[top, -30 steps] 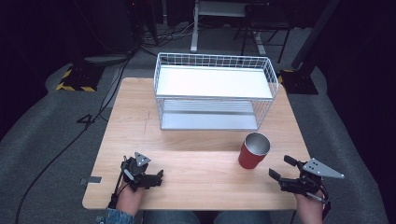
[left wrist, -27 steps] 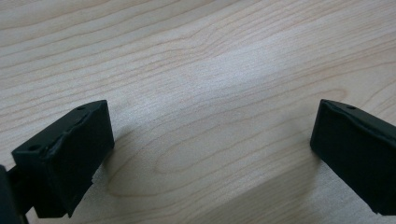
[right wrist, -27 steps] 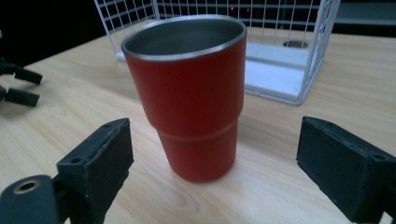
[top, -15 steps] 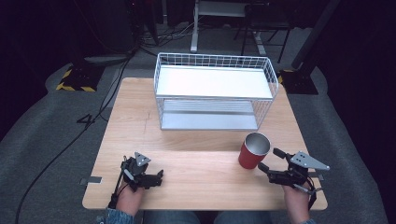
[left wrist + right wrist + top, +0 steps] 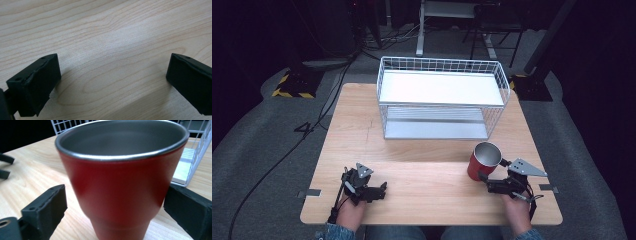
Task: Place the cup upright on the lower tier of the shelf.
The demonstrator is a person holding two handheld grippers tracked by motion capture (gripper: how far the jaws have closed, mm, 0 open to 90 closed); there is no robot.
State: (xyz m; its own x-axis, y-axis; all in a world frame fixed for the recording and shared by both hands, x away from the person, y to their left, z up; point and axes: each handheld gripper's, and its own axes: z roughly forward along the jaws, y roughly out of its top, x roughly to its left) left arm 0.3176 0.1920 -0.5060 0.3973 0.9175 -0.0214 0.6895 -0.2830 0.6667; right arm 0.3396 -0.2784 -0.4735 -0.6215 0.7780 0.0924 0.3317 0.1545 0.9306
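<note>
While both grippers' jaws gape, the right gripper (image 5: 486,182) flanks the unlabelled red cup (image 5: 122,182) — ungrasped.

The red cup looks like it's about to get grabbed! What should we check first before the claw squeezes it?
1. Red cup upright on the table: ok.
2. Right gripper open, one jaw on each side of the cup: ok.
3. Jaws already touching the cup: cannot tell; gaps seem to show on both sides.
4. Cup empty inside: ok as far as the inside shows; its bottom is hidden.
5. Left gripper open, holding nothing, resting far from the cup: ok.
6. Wire basket behind the cup stands apart from it: ok.
</note>
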